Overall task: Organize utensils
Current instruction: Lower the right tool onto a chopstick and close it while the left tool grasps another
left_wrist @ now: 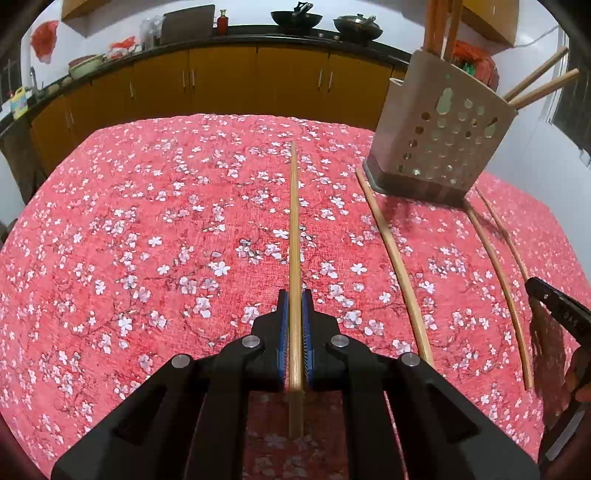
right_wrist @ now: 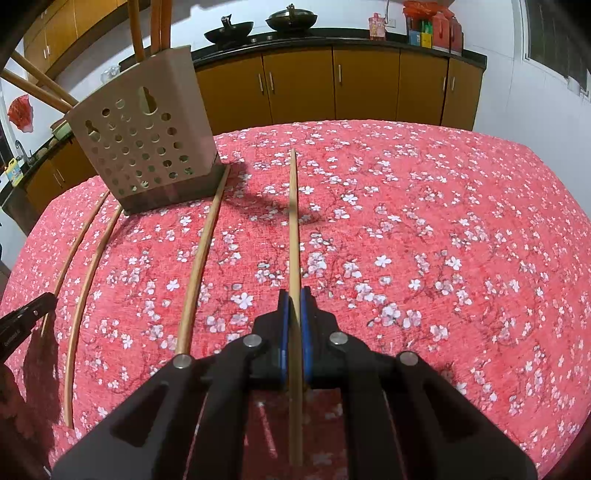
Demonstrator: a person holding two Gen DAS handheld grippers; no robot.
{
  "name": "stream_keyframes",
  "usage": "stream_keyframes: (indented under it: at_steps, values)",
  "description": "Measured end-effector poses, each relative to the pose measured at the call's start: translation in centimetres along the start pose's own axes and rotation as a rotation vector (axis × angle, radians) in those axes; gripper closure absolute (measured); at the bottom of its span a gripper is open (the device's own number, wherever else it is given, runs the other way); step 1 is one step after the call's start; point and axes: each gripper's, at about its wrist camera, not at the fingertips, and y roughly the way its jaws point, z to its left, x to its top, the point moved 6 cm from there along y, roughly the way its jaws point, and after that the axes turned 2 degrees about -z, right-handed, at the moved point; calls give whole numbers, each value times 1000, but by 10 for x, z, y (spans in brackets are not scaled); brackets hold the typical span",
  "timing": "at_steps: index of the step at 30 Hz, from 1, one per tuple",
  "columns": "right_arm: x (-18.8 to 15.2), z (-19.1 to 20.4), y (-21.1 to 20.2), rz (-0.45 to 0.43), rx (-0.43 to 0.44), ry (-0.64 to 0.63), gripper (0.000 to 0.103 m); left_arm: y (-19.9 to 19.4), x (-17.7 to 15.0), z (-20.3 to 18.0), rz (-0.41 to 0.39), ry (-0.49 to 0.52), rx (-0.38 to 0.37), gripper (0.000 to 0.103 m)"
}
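Observation:
A wooden chopstick (left_wrist: 293, 221) runs straight ahead between the blue pads of my left gripper (left_wrist: 294, 295), which is shut on it. My right gripper (right_wrist: 294, 293) is likewise shut on another chopstick (right_wrist: 293, 221). Two loose chopsticks (left_wrist: 395, 266) (left_wrist: 498, 291) lie on the floral cloth between the two grippers. They show in the right wrist view too, as the nearer chopstick (right_wrist: 199, 266) and the farther chopstick (right_wrist: 85, 295). A beige perforated holder (left_wrist: 443, 136) (right_wrist: 144, 147) stands at the back between them, with several chopsticks sticking out of its top. The right gripper's tip (left_wrist: 535, 288) shows at the left view's right edge.
The red flowered tablecloth (left_wrist: 166, 240) covers the whole table, whose far edge (right_wrist: 369, 123) faces yellow kitchen cabinets (left_wrist: 221, 81). Two woks (right_wrist: 229, 31) and bottles stand on the dark counter behind. The left gripper's tip (right_wrist: 40, 302) shows at the right view's left edge.

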Motion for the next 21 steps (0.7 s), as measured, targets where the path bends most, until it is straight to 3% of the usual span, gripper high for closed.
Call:
stream_keyframes:
  at_steps: [21]
  values:
    - [1, 3, 3, 1, -7, -8, 95, -8, -2, 1, 0, -16, -7, 94]
